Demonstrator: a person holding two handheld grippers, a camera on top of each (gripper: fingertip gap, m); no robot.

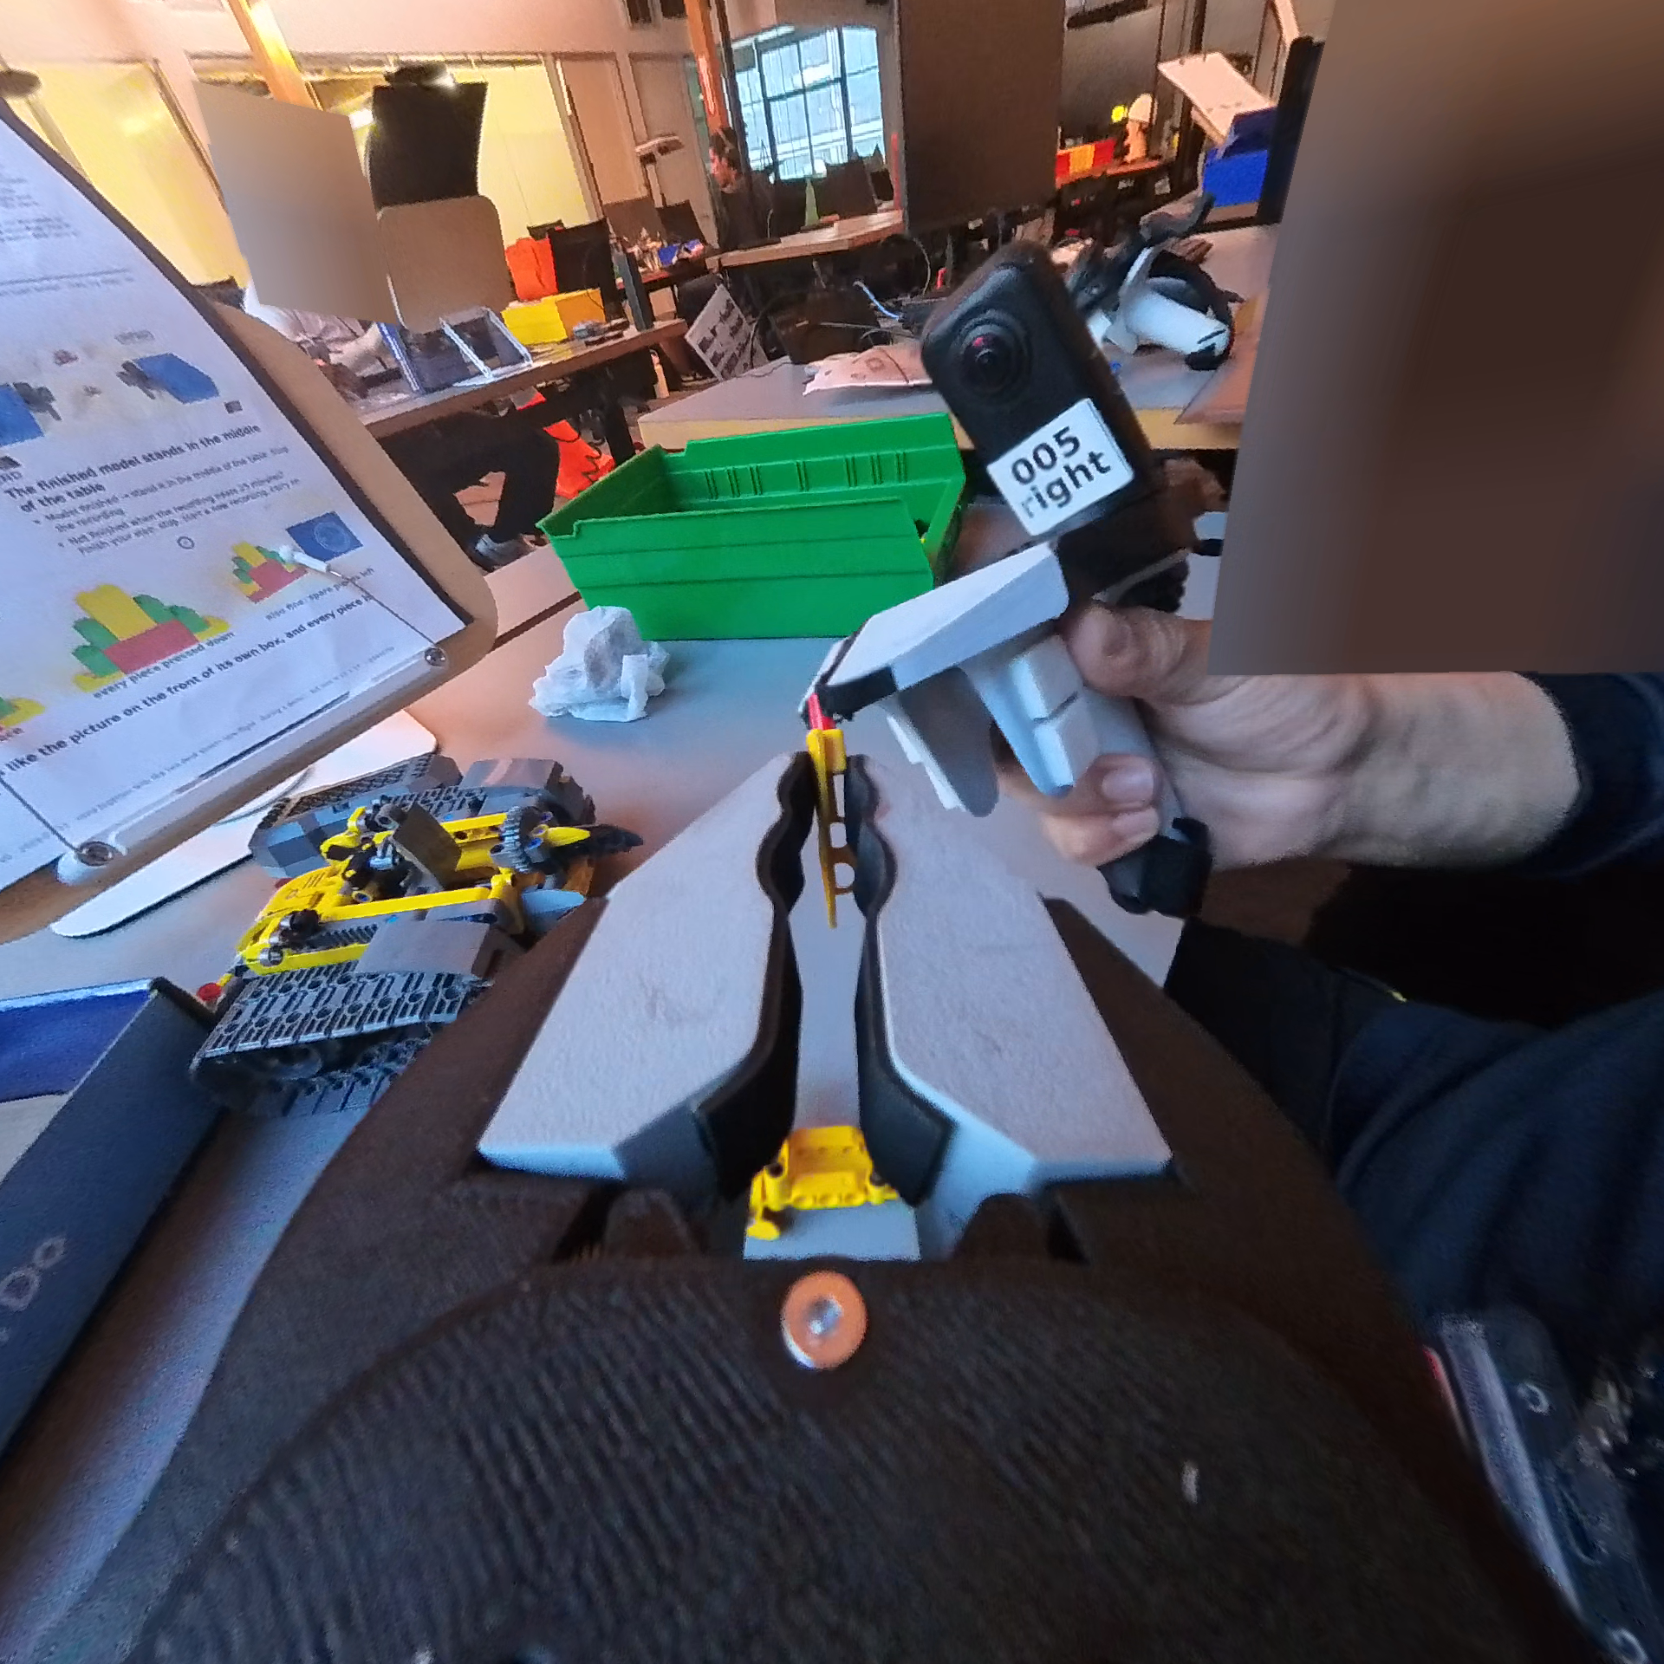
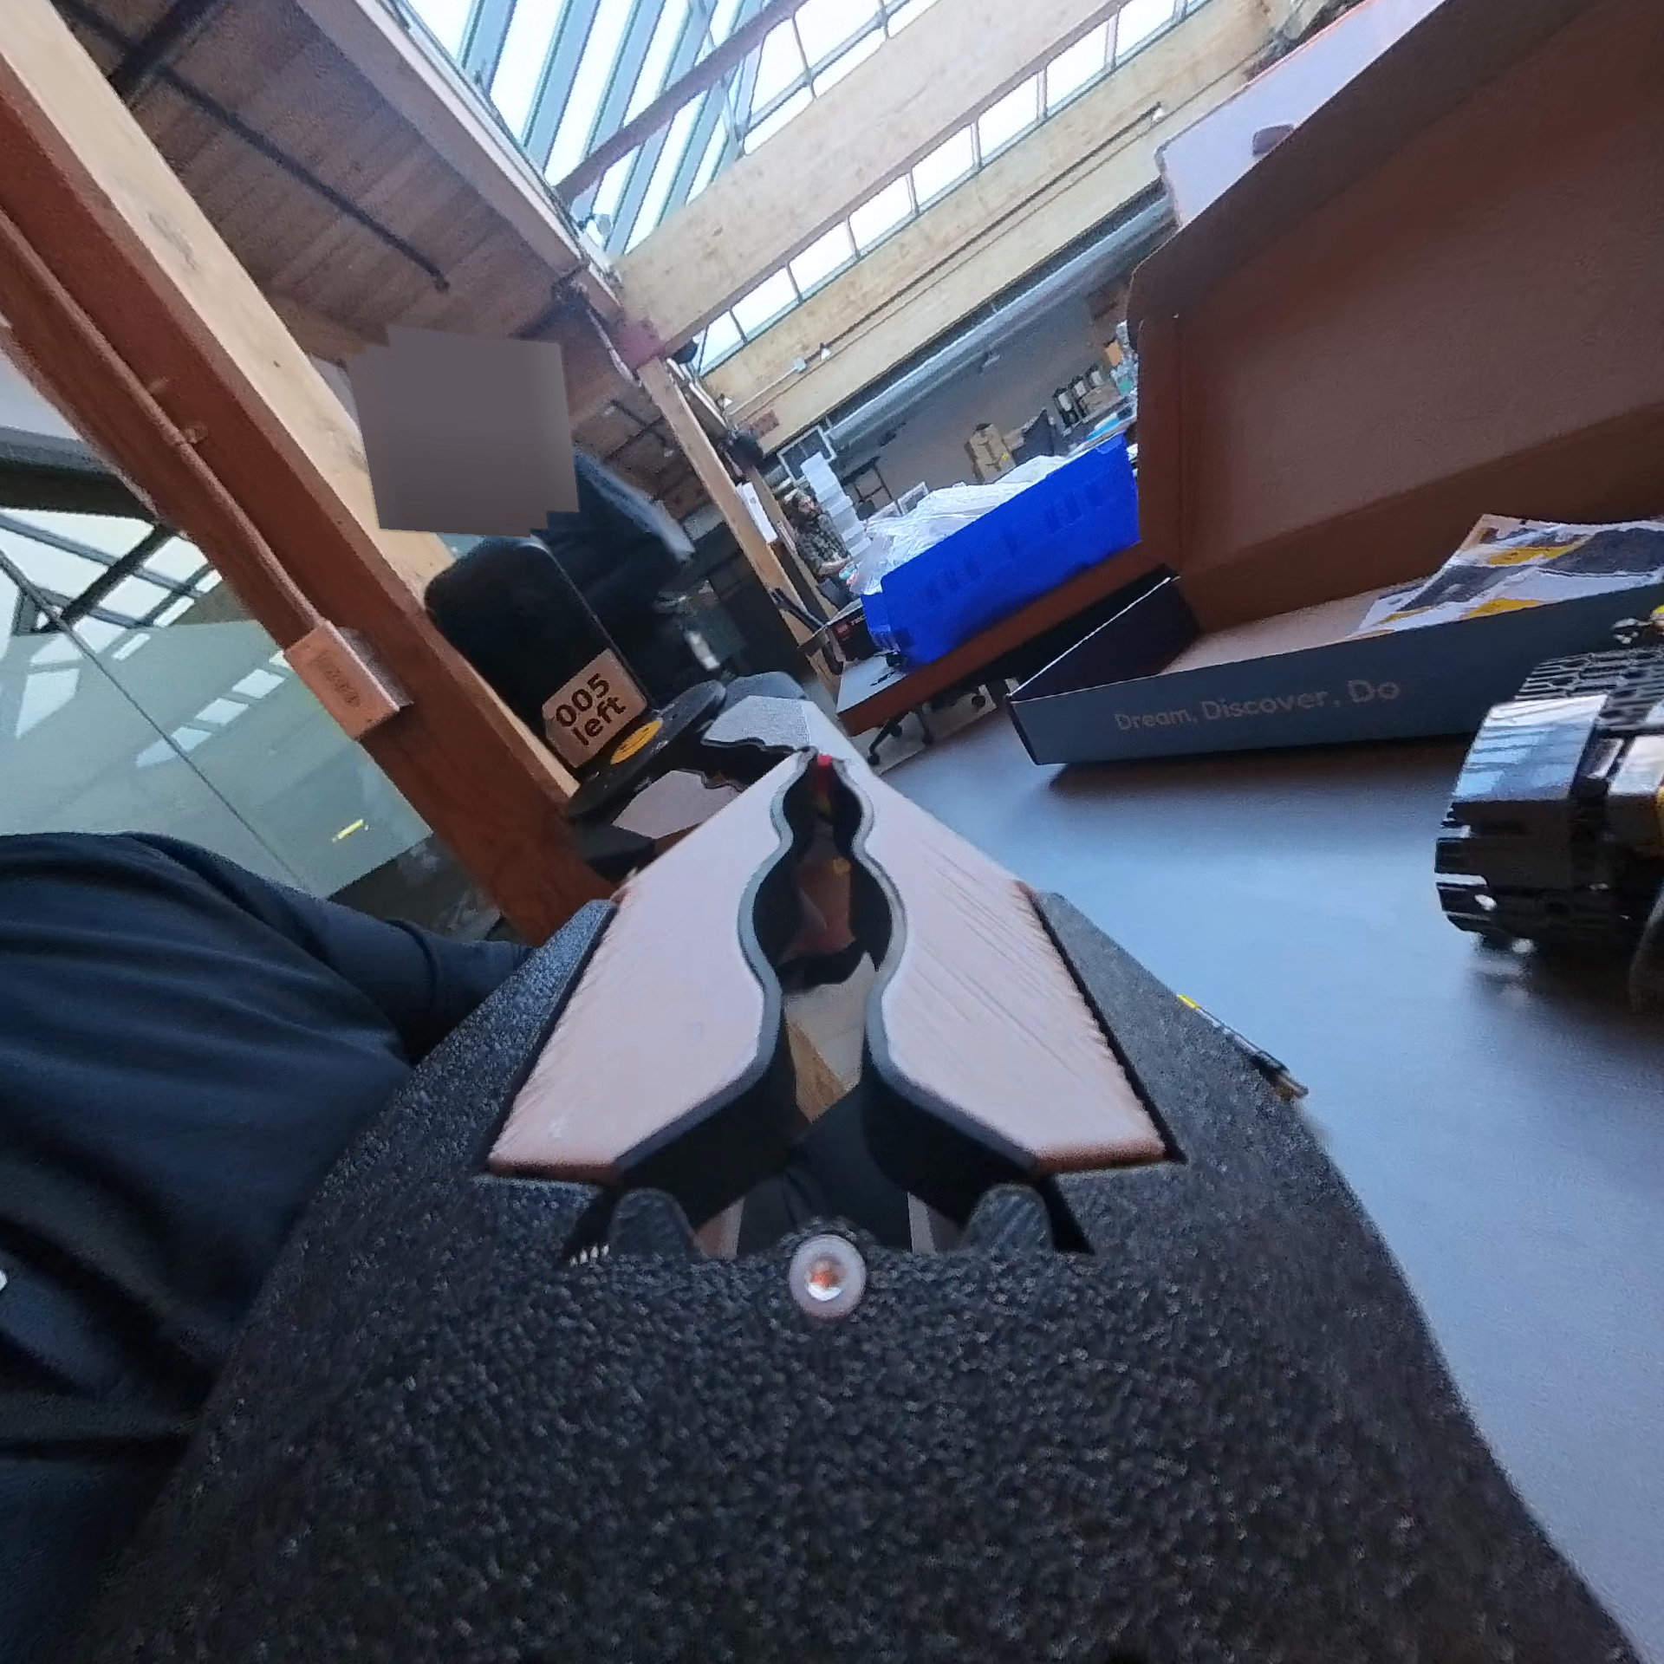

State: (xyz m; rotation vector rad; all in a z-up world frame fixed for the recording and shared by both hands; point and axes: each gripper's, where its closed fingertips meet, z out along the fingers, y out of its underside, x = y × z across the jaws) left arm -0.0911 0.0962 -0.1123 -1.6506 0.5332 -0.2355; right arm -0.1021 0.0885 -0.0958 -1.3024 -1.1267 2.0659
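In the left wrist view, above a grey table (image 1: 720,684), the left gripper (image 1: 828,783) has its fingers closed on a thin yellow beam (image 1: 830,828) with holes, held upright between the tips. The right gripper (image 1: 833,707), held in a hand (image 1: 1261,765), meets the top of that beam from the right, its tips pinching a small red pin (image 1: 818,709) just above the yellow piece. A loose yellow brick piece (image 1: 819,1180) lies on the table below the fingers. To the left sits a yellow and grey tracked model (image 1: 387,918); behind are crumpled white paper (image 1: 599,666), a green bin (image 1: 765,531) and an instruction board (image 1: 180,504).

In the right wrist view, the right gripper (image 2: 821,765) is closed on the red pin (image 2: 822,764) at its tips, with the left gripper (image 2: 765,738) just beyond. The tracked model (image 2: 1558,810) and an open cardboard box (image 2: 1351,576) stand to the right.
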